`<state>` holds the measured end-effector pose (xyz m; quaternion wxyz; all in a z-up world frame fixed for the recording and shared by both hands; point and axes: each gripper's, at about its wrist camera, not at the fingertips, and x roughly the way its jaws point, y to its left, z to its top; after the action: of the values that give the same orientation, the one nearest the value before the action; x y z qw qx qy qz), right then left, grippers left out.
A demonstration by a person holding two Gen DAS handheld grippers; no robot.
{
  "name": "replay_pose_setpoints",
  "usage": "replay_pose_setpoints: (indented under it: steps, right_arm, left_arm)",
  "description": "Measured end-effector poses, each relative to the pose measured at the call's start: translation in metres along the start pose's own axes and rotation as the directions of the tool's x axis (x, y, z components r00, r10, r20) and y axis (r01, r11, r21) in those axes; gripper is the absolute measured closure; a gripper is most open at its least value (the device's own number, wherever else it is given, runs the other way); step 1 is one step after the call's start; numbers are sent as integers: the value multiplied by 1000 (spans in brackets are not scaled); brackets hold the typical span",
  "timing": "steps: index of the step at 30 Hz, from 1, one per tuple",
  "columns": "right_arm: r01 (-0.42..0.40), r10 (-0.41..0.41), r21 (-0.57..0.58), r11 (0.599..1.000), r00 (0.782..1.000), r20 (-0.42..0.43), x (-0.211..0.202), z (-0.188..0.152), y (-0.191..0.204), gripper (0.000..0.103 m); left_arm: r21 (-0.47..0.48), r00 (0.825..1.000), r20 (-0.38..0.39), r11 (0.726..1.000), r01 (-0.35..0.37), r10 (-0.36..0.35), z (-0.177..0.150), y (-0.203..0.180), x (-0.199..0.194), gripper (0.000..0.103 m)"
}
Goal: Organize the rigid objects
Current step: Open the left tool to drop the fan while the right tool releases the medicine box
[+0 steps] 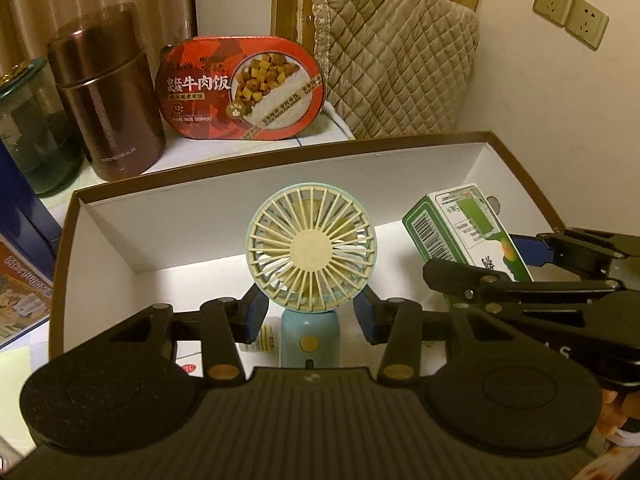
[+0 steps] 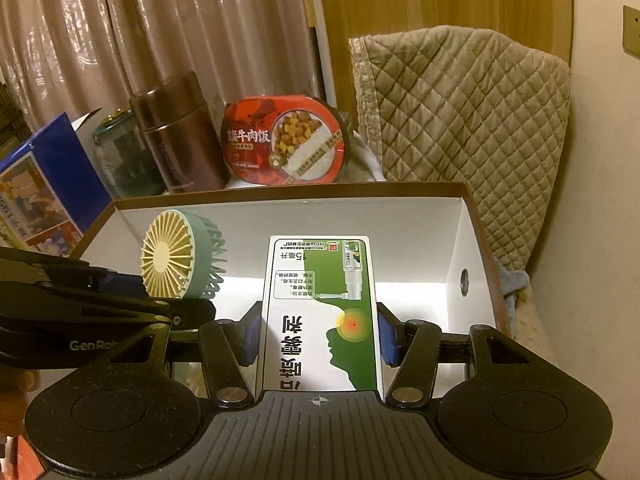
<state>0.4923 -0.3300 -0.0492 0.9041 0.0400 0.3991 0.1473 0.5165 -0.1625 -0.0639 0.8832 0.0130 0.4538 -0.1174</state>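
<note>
Gripping a small handheld fan (image 1: 312,256) by its pale blue handle, the left gripper (image 1: 311,312) holds it upright over the open brown cardboard box (image 1: 280,168), the cream grille facing the camera. Whether its blue pads (image 1: 256,314) press the handle or only flank it I cannot tell; a narrow gap shows on each side.

The right gripper (image 2: 319,338) is clamped on a green-and-white medicine carton (image 2: 320,312), one blue pad against each long side, the carton lying flat along the fingers with its printing upside down. In the left wrist view this carton sits at about 3 o'clock from the fan; in the right wrist view the fan is at 9 o'clock from the carton, near but apart. Both are above the box's white interior.

Beyond the far wall of the box, around 11 o'clock, stand a brown metal canister (image 1: 108,96) and a red instant beef-rice meal tub (image 1: 240,88) propped on edge. At 1 o'clock rises a quilted beige cover (image 2: 464,132).
</note>
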Motion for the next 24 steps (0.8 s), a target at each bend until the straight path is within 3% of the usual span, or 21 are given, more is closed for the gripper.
replay_pose_setpoints:
  steps: [9, 16, 24]
  right_arm:
    - [2, -1, 13, 1000, 1000, -20, 9, 3, 0, 51]
    - [3, -2, 30, 1000, 999, -33, 12, 2, 0, 51]
    - [5, -3, 38, 999, 999, -39, 13, 3, 1, 51]
  left_arm:
    - [-10, 1000, -12, 1000, 9, -10, 5, 5, 11, 61]
    - [22, 1000, 9, 1000, -17, 16, 8, 7, 4, 48]
    - [11, 999, -1, 999, -34, 34, 4, 15, 1, 46]
